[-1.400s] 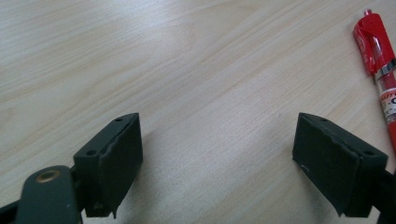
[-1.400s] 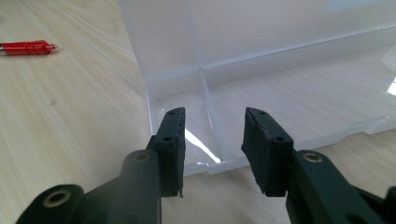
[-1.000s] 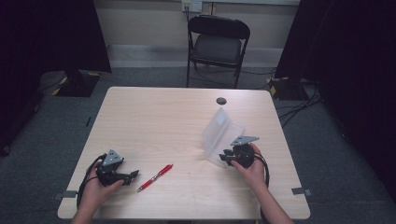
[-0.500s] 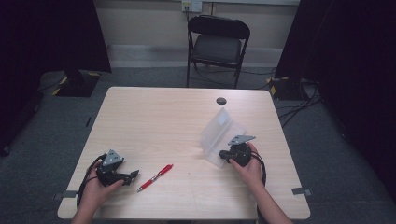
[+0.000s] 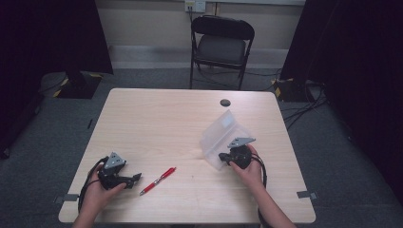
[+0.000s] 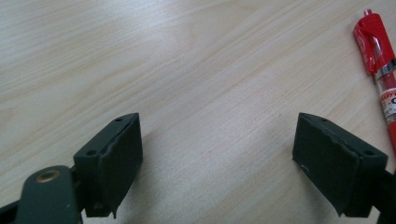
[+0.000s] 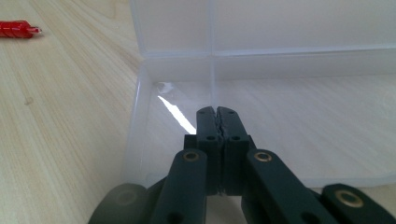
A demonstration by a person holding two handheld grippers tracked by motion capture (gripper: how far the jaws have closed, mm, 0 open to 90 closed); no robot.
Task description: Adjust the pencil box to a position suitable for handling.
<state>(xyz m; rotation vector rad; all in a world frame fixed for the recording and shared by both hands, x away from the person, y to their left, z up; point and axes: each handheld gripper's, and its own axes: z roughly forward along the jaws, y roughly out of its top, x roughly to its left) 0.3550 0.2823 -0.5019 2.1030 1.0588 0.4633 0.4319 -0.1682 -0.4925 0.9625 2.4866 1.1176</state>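
Little changed since a second ago: right hand-held gripper [image 5: 223, 156] nudged slightly nearer the front edge, clear box lid perhaps a touch more upright; everything else unmoved. Nearest, at the front left of the desk [image 5: 157, 118], left hand-held gripper [image 5: 138, 177] resting with jaws spread wide, nothing between them but bare wood. Just beside its tips, red pen [image 5: 158, 180] lying flat at a slant, apart from the jaws. Across a broad bare stretch of wood, right hand-held gripper with jaws clenched together, tips over the near rim of the clear plastic box [image 5: 219, 137], whether pinching the rim or merely closed hard to tell. Box lid tilted up behind. Farther off, a small dark disc [image 5: 225, 102] near the far edge, then a folding chair [image 5: 221, 47] beyond.
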